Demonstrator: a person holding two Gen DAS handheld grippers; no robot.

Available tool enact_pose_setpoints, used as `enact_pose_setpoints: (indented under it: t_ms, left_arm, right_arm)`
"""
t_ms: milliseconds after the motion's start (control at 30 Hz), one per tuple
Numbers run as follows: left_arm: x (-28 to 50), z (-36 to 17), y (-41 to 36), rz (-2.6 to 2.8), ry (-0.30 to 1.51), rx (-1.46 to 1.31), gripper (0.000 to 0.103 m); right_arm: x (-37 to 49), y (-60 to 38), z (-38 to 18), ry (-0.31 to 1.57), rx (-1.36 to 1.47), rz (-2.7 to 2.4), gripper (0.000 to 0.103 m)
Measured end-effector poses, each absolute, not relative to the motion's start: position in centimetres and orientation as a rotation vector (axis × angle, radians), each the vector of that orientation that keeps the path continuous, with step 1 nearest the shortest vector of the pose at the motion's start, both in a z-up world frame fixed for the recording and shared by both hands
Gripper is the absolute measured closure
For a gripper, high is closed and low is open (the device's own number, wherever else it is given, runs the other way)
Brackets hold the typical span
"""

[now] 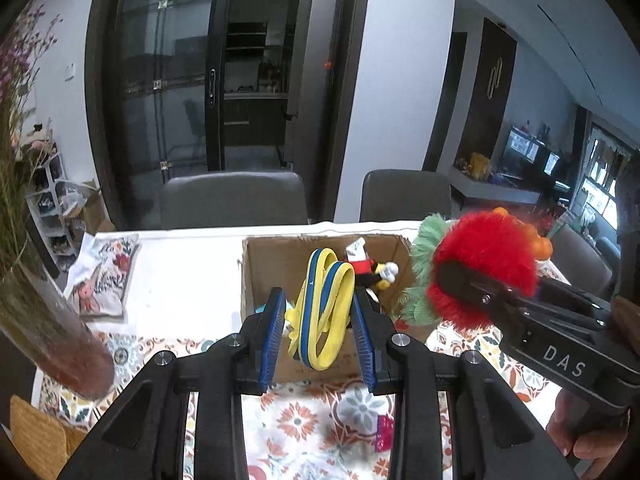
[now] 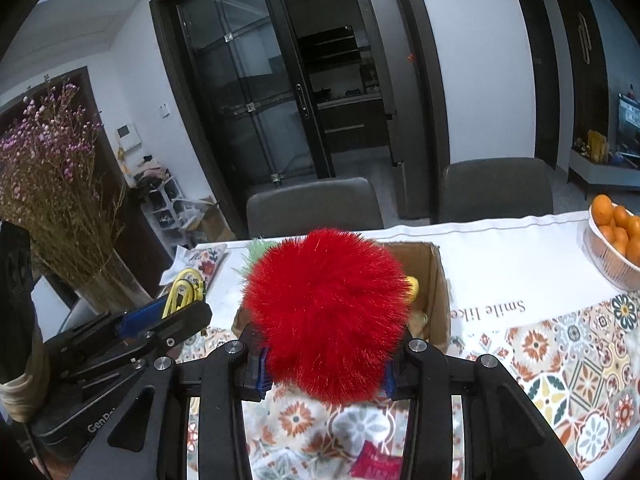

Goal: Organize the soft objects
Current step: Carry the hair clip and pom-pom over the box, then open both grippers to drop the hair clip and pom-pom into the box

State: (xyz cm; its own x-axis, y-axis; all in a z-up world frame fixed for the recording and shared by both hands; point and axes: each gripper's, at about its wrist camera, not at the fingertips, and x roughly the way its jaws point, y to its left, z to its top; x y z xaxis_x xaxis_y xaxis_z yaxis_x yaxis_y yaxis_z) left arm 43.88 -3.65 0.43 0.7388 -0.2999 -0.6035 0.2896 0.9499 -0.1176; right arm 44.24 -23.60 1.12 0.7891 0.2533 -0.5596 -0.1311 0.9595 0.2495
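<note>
**pixelmop:** Jaws on the left gripper are clamped on a yellow and blue strap, right? It's all looped and floppy, flat band with a blue stripe down the middle of the yellow, bunched between the blue pads and sticking up above them.

**tabby_k:** Yep, and it's held just above the near wall of the cardboard box on the counter. Right gripper has its jaws squeezed on a red fluffy ball, really long shaggy fur, so puffy it hides most of the fingers. There's a green fluffy bit behind the red one, looks attached but I can't tell for sure.

**pixelmop:** Where's the fluff sitting relative to the box?

**tabby_k:** Up in the air, at the right side of the box from the left camera. Inside the box there's a small toy figure in red, black and yellow. Past that: a bowl of oranges on the far right, a vase of dried flowers on the left, and a flowery cloth lying flat beside the box.
</note>
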Motion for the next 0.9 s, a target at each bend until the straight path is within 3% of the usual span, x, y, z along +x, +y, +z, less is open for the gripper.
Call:
enact_pose_setpoints:
  t_ms: [333, 833, 900]
  left_arm:
    - [48.2, 0.6, -4.9, -0.335, 0.681, 0.023, 0.07]
    - [54.2, -3.7, -8.1, -0.346, 0.803, 0.106, 0.069]
    - [54.8, -4.3, -8.5, -0.351, 0.829, 0.107, 0.063]
  right_arm:
    - [49.0, -24.1, 0.6, 0.689, 0.216, 0.221, 0.062]
    - [54.1, -25.1, -5.6, 0.875, 0.211, 0.196, 0.059]
    - [54.5, -25.2, -6.2, 0.898, 0.201, 0.178, 0.045]
